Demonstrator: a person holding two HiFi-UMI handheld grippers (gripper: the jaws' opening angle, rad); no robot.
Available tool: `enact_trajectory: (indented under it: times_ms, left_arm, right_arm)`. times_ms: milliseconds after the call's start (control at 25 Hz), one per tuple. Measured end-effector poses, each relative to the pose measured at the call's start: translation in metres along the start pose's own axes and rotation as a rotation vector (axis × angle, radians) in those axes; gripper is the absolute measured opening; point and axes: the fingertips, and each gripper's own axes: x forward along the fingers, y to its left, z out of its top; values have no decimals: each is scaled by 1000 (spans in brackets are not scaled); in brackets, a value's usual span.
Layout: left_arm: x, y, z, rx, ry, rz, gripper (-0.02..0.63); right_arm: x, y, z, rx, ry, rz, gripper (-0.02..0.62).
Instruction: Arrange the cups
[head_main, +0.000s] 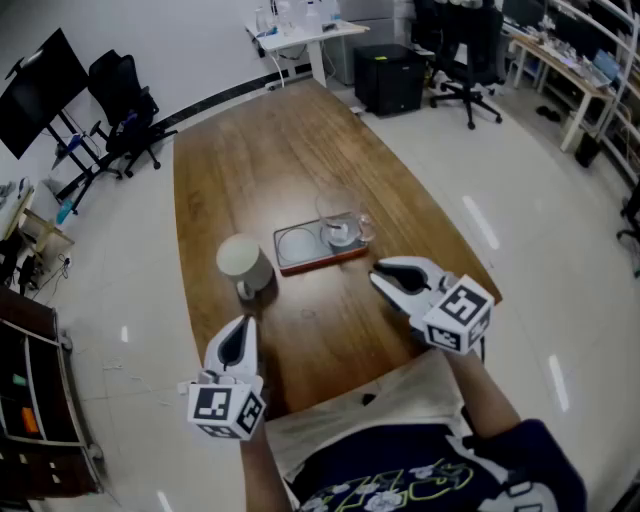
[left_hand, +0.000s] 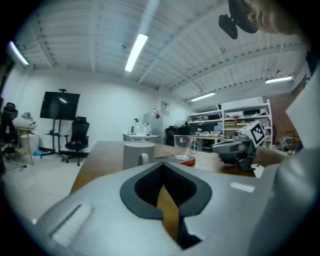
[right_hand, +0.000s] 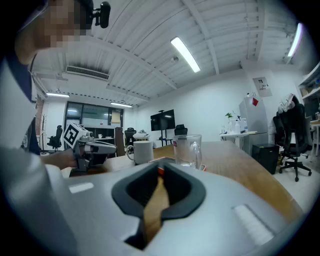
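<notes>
A white mug (head_main: 245, 265) stands on the wooden table (head_main: 260, 160), just left of a flat red-rimmed tray (head_main: 322, 260). On the right half of that tray sits a clear glass cup (head_main: 340, 218) with a handle. My left gripper (head_main: 243, 322) hovers over the table's near edge, in front of the mug, shut and holding nothing. My right gripper (head_main: 378, 277) is just right of the tray's near corner, also shut and holding nothing. The left gripper view shows the mug (left_hand: 139, 155) and glass cup (left_hand: 184, 143) ahead of the jaws. In the right gripper view, the glass cup (right_hand: 188, 150) is nearer than the mug (right_hand: 142, 151).
The table runs away from me, with bare wood beyond the tray. Office chairs (head_main: 125, 100) and a screen on a stand (head_main: 40, 85) are at the far left. A black cabinet (head_main: 390, 78) stands past the table's far right corner, and a shelf unit (head_main: 30, 400) is at the left.
</notes>
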Motion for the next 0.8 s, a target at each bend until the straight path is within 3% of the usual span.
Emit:
enact_trajectory:
  times_ms: [40,200,360,480,680,760,800]
  left_arm:
    - [1,-6,-2,6,12,-43,0]
    - [7,-21,-11,11,84,-152,0]
    - [11,-21,-19,-4,138,-152,0]
    - [9,-15,-14,-9,113,-103,0]
    - [4,17,-1,-30,32,109,0]
    - [11,20,-2,-33,31,94,2]
    - [18,19,-6,-38,63,61,35]
  right_arm:
    - [2,9,0,-5,6,44,8]
    - [10,43,2,-30,18,220,8]
    - [16,46,4,-31,12,224,8]
    - [16,44,5,-28,9,206,8]
    - [15,45,9,-29,4,208,8]
    - [15,45,8,-28,8,206,8]
    - [15,44,8,-27,9,201,8]
